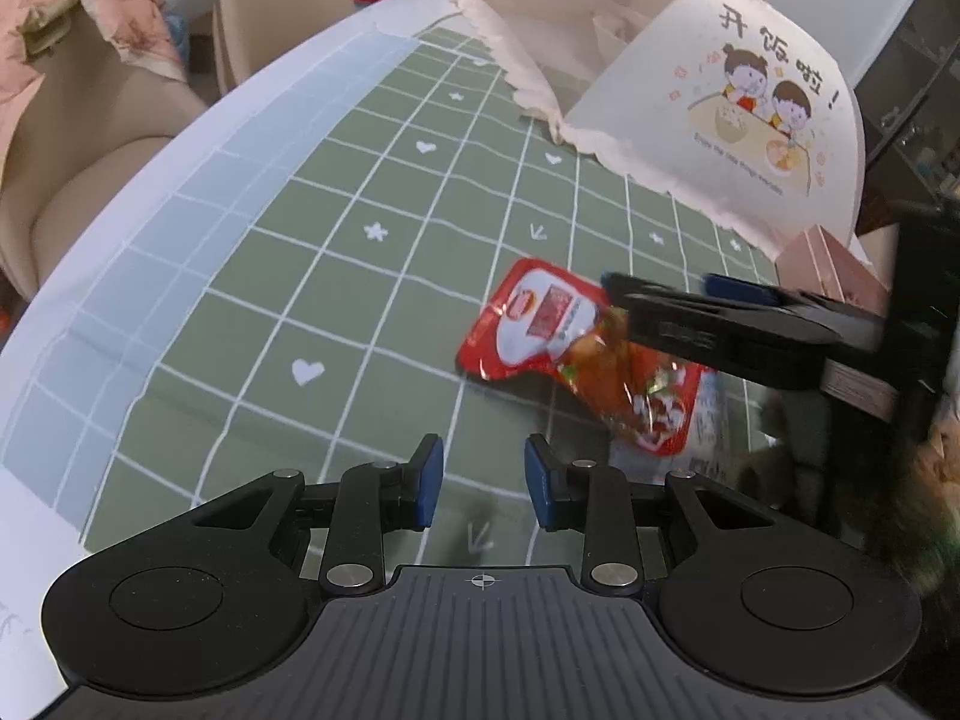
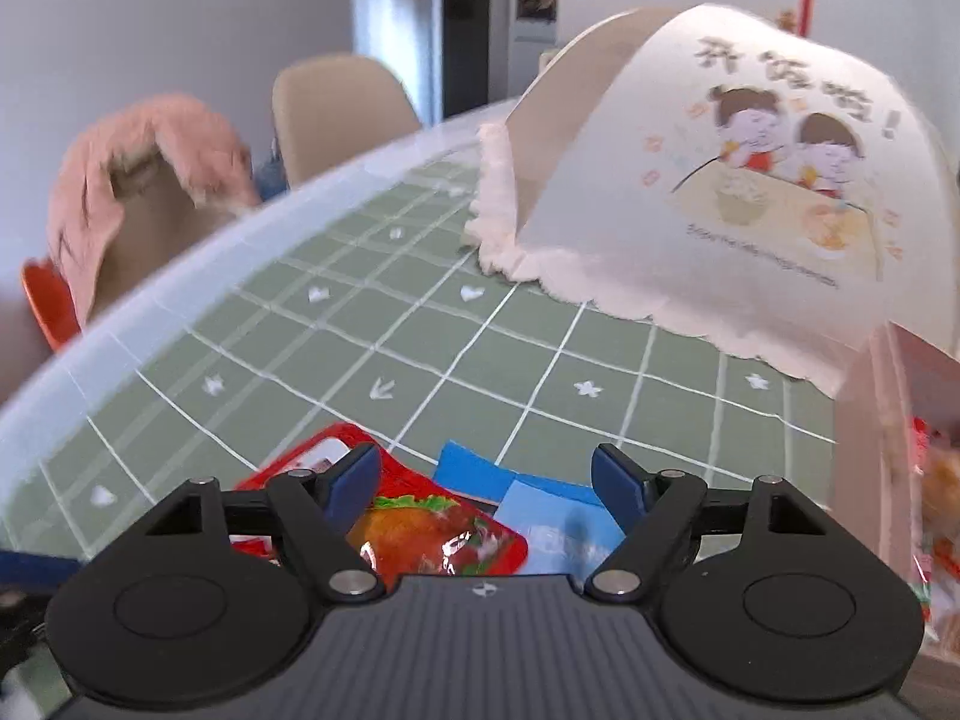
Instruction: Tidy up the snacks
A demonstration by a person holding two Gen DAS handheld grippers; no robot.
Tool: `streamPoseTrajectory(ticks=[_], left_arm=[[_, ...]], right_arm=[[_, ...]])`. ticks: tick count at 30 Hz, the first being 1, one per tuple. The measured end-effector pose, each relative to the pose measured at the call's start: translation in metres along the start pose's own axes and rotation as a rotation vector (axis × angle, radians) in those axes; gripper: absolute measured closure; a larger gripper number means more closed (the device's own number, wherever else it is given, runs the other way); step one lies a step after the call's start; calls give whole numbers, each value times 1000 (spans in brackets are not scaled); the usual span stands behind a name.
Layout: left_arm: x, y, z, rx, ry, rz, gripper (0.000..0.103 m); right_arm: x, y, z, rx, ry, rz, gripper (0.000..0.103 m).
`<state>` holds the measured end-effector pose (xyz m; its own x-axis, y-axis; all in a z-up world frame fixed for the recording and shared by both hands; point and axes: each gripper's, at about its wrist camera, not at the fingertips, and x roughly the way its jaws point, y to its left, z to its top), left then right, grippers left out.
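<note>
The left wrist view looks low and forward across the green checked table [image 1: 336, 276], its own fingers [image 1: 429, 480] in the foreground. The right wrist view sits close over the red snack packets [image 2: 444, 531] — seemingly nearer the surface. Both face the printed food cover [image 1: 708, 120] and share it, the packets and the chairs beyond — the right gripper [image 1: 654, 288] crosses the left view.

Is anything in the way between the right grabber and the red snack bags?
Nothing visible is. The right gripper is open right above the red snack packets, with only air between its fingers and the top packet. A blue packet lies beside them, not on top.
</note>
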<state>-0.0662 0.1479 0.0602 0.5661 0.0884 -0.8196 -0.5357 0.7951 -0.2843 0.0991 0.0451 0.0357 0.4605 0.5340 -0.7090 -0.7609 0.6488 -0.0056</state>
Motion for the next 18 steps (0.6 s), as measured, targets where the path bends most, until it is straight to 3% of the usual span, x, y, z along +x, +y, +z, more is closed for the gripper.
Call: streamPoseTrajectory(ticks=[5, 11, 15, 18], left_arm=[[2, 4, -3, -18, 12, -22, 70], [13, -5, -3, -9, 38, -99, 70], [24, -23, -9, -3, 79, -205, 70], [18, -28, -8, -7, 44, -218, 70]], right_arm=[[-15, 0, -17, -15, 52, 81, 53], [-72, -18, -67, 37, 102, 153, 55], [-104, -30, -94, 71, 96, 108, 55], [-126, -36, -99, 94, 57, 112, 41]])
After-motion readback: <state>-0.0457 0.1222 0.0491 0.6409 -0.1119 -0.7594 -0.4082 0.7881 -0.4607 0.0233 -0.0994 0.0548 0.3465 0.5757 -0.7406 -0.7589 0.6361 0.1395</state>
